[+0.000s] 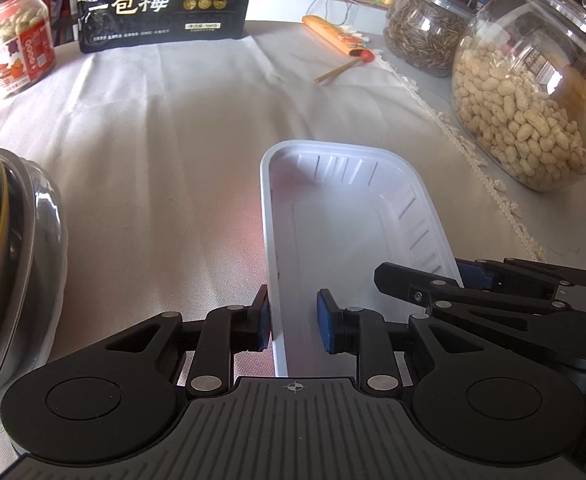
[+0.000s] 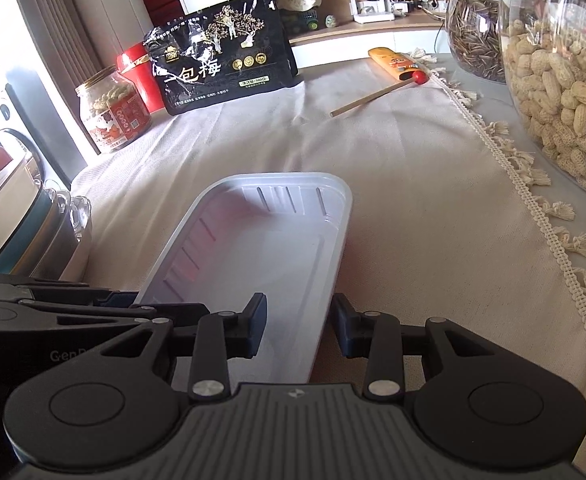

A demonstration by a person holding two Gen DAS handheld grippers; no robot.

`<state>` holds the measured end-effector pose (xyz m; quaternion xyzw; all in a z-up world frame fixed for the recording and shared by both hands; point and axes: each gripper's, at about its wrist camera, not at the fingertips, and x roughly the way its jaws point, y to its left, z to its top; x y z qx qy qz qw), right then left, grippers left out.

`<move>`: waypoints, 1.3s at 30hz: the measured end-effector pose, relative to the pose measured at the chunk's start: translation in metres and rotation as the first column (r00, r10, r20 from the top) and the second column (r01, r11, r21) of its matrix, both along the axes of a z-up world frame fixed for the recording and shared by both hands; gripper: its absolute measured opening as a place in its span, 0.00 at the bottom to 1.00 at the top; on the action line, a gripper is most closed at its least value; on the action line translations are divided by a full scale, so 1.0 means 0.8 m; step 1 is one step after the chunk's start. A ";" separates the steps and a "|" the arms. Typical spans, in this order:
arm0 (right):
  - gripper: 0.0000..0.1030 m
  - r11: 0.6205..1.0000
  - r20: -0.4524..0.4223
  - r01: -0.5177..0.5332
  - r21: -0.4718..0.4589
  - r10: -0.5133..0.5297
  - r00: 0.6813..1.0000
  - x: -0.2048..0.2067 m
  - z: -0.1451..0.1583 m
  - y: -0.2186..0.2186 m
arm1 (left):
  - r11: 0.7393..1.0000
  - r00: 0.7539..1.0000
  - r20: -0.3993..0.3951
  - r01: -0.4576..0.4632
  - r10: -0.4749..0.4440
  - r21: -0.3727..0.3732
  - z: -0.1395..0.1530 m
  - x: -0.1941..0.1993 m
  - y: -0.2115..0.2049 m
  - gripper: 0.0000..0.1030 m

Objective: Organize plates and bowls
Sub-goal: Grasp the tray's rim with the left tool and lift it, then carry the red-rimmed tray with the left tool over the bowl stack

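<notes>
From my seat, the stacked bowls [image 1: 5, 248] ran off the left wrist view's left edge, so I couldn't count them. The peanut jar [image 2: 565, 80] was cropped at the right wrist view's right edge. My own gripper bodies hid the white tray's [image 1: 353, 216] near end in both views.

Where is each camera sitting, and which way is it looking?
Left wrist view: sits on the left gripper, looks forward across the beige tablecloth over the white rectangular plastic tray; its open fingers straddle the tray's left wall, and the right gripper shows at right.
Right wrist view: sits on the right gripper, looks forward likewise; its open fingers straddle the tray's right wall, and the left gripper shows at left.
Shared: the tray, black snack bag, peanut-filled glass jar.
</notes>
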<state>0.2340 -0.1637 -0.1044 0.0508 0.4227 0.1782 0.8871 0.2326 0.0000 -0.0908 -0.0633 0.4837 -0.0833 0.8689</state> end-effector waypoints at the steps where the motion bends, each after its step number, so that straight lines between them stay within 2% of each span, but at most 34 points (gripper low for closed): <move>1: 0.35 1.000 -0.003 -0.001 0.006 0.001 1.000 -0.001 0.000 -0.001 | 1.000 1.000 -0.004 -0.004 0.003 -0.004 0.000 -0.002 0.002 0.25; 9: 0.35 0.998 -0.033 0.001 0.062 0.001 0.999 -0.008 0.000 -0.006 | 1.000 1.000 -0.005 -0.013 0.013 -0.001 0.001 -0.013 0.004 0.26; 12: 0.35 0.998 -0.045 0.008 0.069 -0.005 0.999 -0.010 0.001 -0.006 | 0.998 0.999 0.002 -0.050 0.050 -0.035 -0.001 -0.019 0.011 0.25; 14: 0.34 0.998 -0.054 0.010 0.061 -0.007 0.999 -0.011 0.002 -0.005 | 0.997 0.998 -0.003 -0.062 0.062 -0.039 0.000 -0.020 0.015 0.21; 18: 0.33 0.998 -0.066 0.012 0.058 -0.008 0.998 -0.013 0.011 -0.002 | 0.996 0.999 -0.020 -0.052 0.050 -0.067 0.010 -0.024 0.025 0.20; 21: 0.33 0.996 -0.035 0.008 0.084 -0.005 0.999 -0.016 0.038 -0.001 | 0.997 0.999 0.037 -0.027 0.030 -0.075 0.041 -0.034 0.036 0.19; 23: 0.33 0.994 0.005 -0.009 0.108 0.009 1.000 -0.018 0.064 0.003 | 0.998 0.994 0.113 -0.007 0.014 -0.061 0.079 -0.046 0.048 0.19; 25: 0.33 0.992 0.072 -0.042 0.121 0.033 0.997 -0.022 0.101 0.014 | 0.998 0.984 0.179 -0.006 0.016 -0.056 0.115 -0.057 0.063 0.19; 28: 0.33 0.985 0.195 -0.115 0.127 0.089 0.977 -0.028 0.163 0.043 | 0.995 0.965 0.257 -0.025 0.048 -0.093 0.174 -0.075 0.105 0.19; 31: 0.33 0.973 0.247 -0.173 0.155 0.132 0.960 -0.023 0.210 0.080 | 0.988 0.960 0.263 -0.060 0.096 -0.141 0.209 -0.087 0.151 0.19; 34: 0.33 0.953 0.233 -0.222 0.207 0.172 0.957 -0.005 0.236 0.125 | 0.981 0.949 0.271 -0.123 0.161 -0.153 0.224 -0.095 0.199 0.19; 36: 0.33 0.945 0.217 -0.251 0.208 0.206 0.954 0.003 0.239 0.158 | 0.975 0.942 0.267 -0.169 0.203 -0.143 0.224 -0.099 0.224 0.19; 39: 0.33 0.943 0.190 -0.295 0.152 0.265 0.945 0.006 0.227 0.218 | 0.959 0.935 0.235 -0.233 0.267 -0.161 0.219 -0.101 0.265 0.19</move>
